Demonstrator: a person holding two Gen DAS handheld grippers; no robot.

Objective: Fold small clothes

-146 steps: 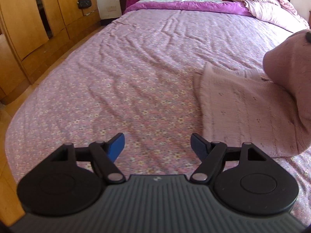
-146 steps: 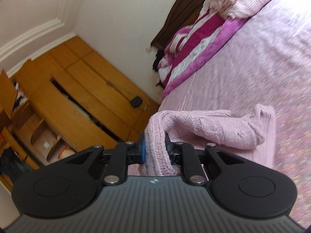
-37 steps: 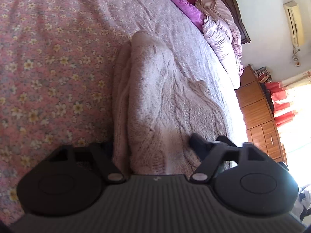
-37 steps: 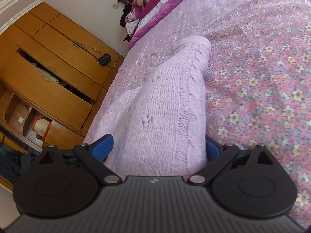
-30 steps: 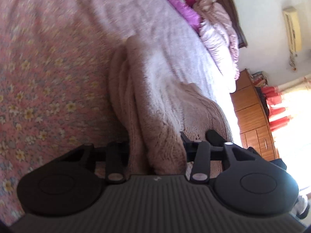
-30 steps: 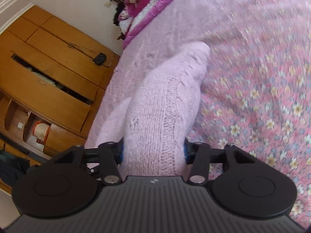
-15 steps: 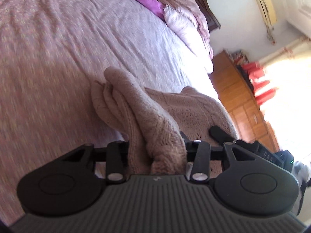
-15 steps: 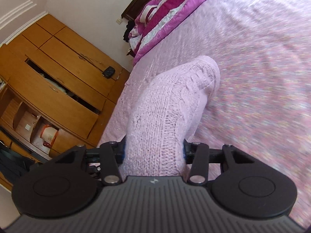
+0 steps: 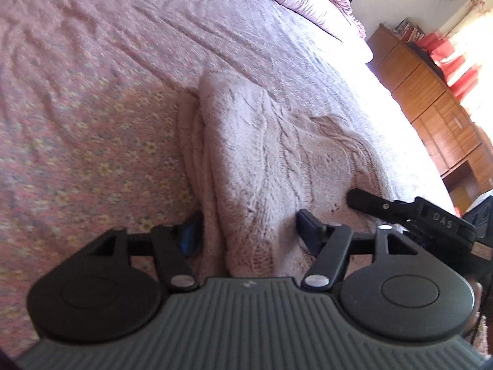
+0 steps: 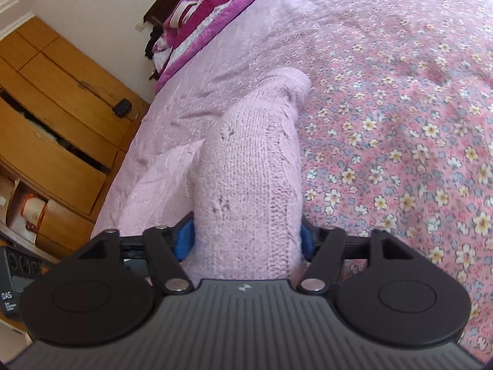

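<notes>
Half a second back both tools were clamped narrow on the pink knitted sweater; now each is spreading its jaws and the bundle lies lower on the floral bed. On the left side, the left tool has its jaws opening, with the sweater's near edge between them; the right finger looks clear of the knit, while the left finger is half hidden against the folds. The right tool is likewise opening, its blue pads close against the thick roll, so I cannot tell whether they have let go. From either tool the sweater runs straight ahead, its long axis along the fingers, so backing off means pulling rearward. Small white lettering on the right tool's side, seen from the left wrist, reads "DAS".
</notes>
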